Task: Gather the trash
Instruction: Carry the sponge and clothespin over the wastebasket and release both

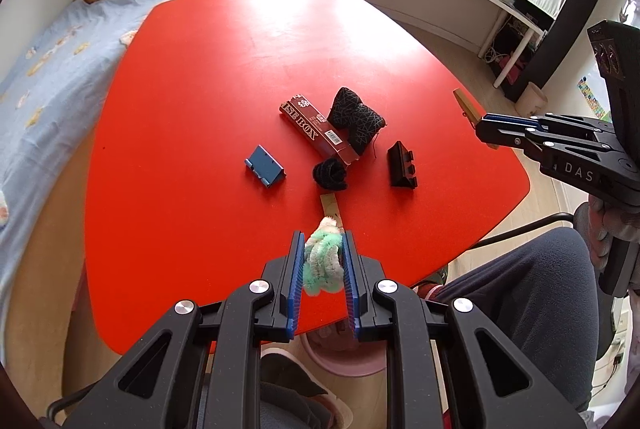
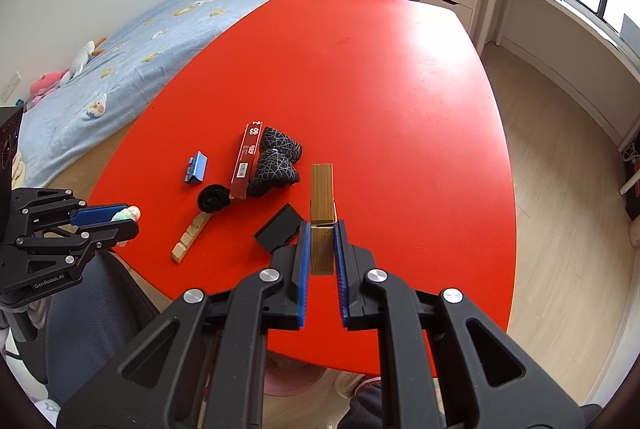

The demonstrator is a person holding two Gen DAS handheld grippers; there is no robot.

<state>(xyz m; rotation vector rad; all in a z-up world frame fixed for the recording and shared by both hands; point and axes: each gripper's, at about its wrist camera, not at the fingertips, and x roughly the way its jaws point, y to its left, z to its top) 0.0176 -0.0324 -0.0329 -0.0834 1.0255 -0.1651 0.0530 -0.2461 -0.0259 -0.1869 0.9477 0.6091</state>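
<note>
Red oval bench (image 1: 224, 77), bed with pale blue cover (image 1: 48, 81) along its left side, wood floor to the right.

- Left gripper (image 1: 323, 249): clamped on fluffy green-and-white bundle (image 1: 322, 261), lower part hidden between pads.
- Pink round bin (image 1: 344, 353) under near edge: mostly hidden, contents unseen.
- Blue folded stand (image 1: 265, 165), black fuzzy ring (image 1: 330, 175), dark red carton (image 1: 318, 127), black patterned pouch (image 1: 356, 119), black wedge block (image 1: 402, 167): clustered near the front.
- Right gripper (image 2: 321, 235): clamped on ribbed wooden block (image 2: 322, 197).
- Far half of the surface: bare.
</note>
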